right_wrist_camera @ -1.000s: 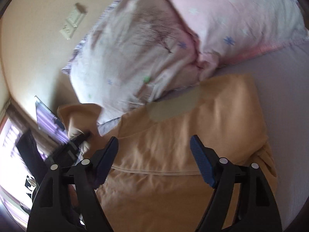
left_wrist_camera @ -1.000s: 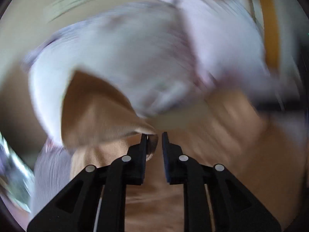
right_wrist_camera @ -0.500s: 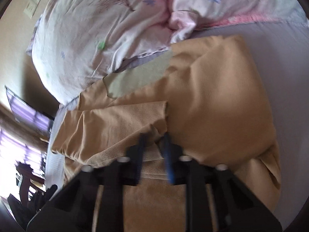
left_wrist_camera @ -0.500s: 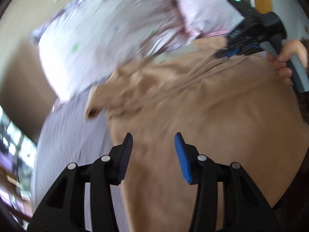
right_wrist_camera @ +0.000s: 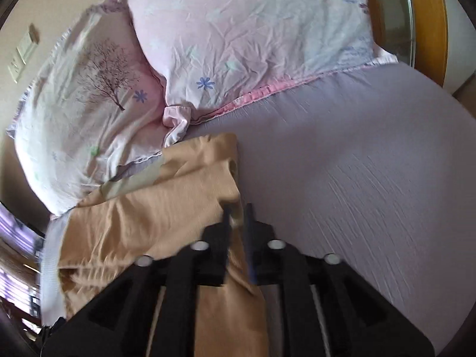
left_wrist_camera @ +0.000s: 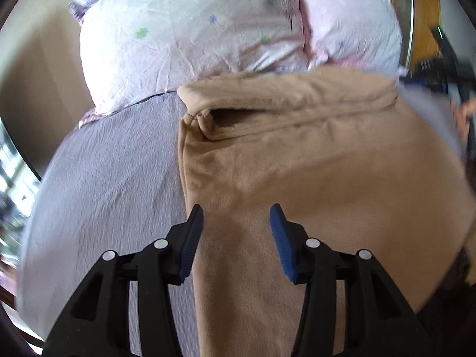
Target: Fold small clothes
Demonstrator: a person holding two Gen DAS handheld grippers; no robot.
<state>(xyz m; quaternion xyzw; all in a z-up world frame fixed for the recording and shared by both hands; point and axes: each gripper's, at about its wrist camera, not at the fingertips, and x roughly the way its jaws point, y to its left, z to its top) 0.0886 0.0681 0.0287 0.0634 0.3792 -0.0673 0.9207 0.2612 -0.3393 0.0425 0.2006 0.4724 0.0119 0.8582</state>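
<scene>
A tan garment (left_wrist_camera: 312,160) lies on the lavender bed sheet (left_wrist_camera: 113,172), with a sleeve folded across its top edge. My left gripper (left_wrist_camera: 236,217) is open and empty, hovering over the garment's left side. In the right wrist view the same tan garment (right_wrist_camera: 154,217) lies at lower left. My right gripper (right_wrist_camera: 237,214) is shut on the garment's right edge and holds the fabric pinched between its fingers. The right gripper also shows blurred at the far right of the left wrist view (left_wrist_camera: 440,71).
Two pink-and-white patterned pillows (right_wrist_camera: 238,38) (right_wrist_camera: 83,113) lie at the head of the bed, just beyond the garment. A wooden headboard or frame (right_wrist_camera: 428,20) stands at upper right. Bare lavender sheet (right_wrist_camera: 372,163) spreads to the right of the garment.
My left gripper let go of the sleeve, opened and drew back over the garment. My right gripper closed on the garment's edge and carried it to the right.
</scene>
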